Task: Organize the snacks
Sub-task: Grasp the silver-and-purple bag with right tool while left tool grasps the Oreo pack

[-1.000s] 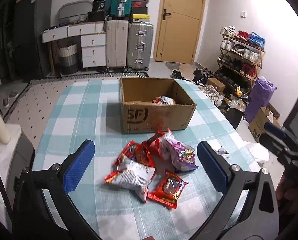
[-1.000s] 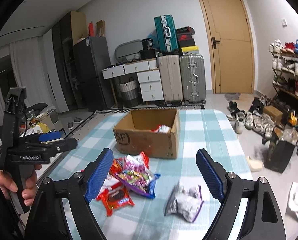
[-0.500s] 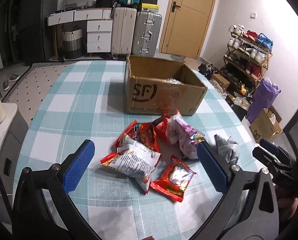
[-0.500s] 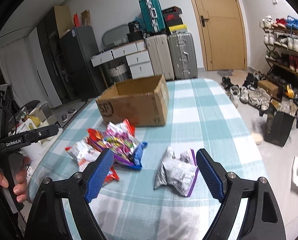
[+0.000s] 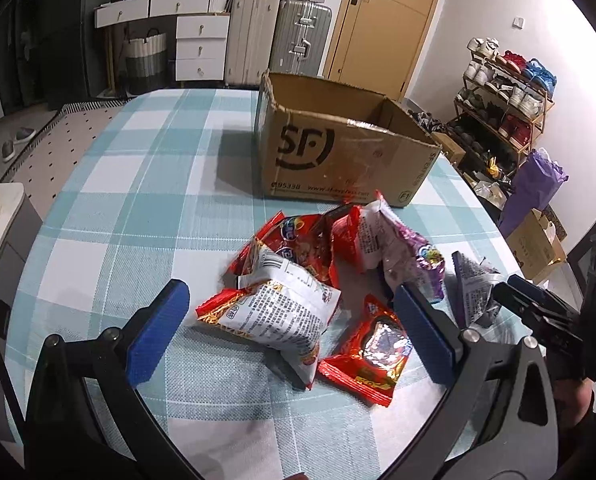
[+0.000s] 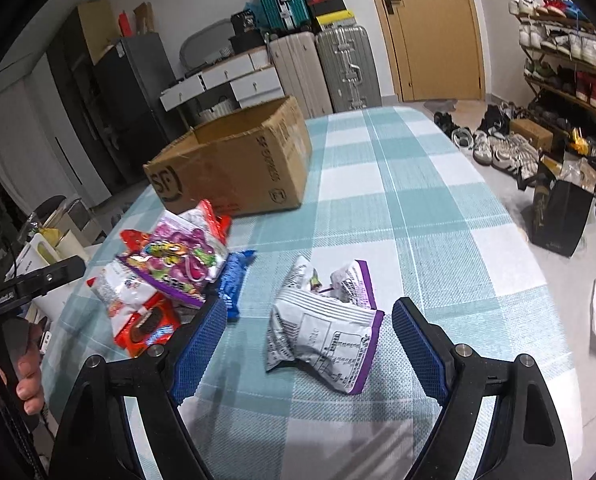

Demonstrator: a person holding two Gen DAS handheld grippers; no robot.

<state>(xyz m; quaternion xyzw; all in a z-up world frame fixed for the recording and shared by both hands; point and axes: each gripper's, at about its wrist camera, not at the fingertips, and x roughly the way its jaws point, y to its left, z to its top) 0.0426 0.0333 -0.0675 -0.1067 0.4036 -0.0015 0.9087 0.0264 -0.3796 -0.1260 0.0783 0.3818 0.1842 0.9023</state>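
You're hovering both grippers, left gripper [image 5: 288, 328] and right gripper [image 6: 304, 344], jaws spread, over snacks; the crinkly purple-edged bag [image 6: 326, 330] is risking slipping sideways.

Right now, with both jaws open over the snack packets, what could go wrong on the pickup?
The left gripper straddles overlapping packets, so closing may pinch the white packet together with its neighbours. The crumpled purple-edged packet between the right gripper's jaws may slip. The cardboard box has tall walls; a low carry could snag them.
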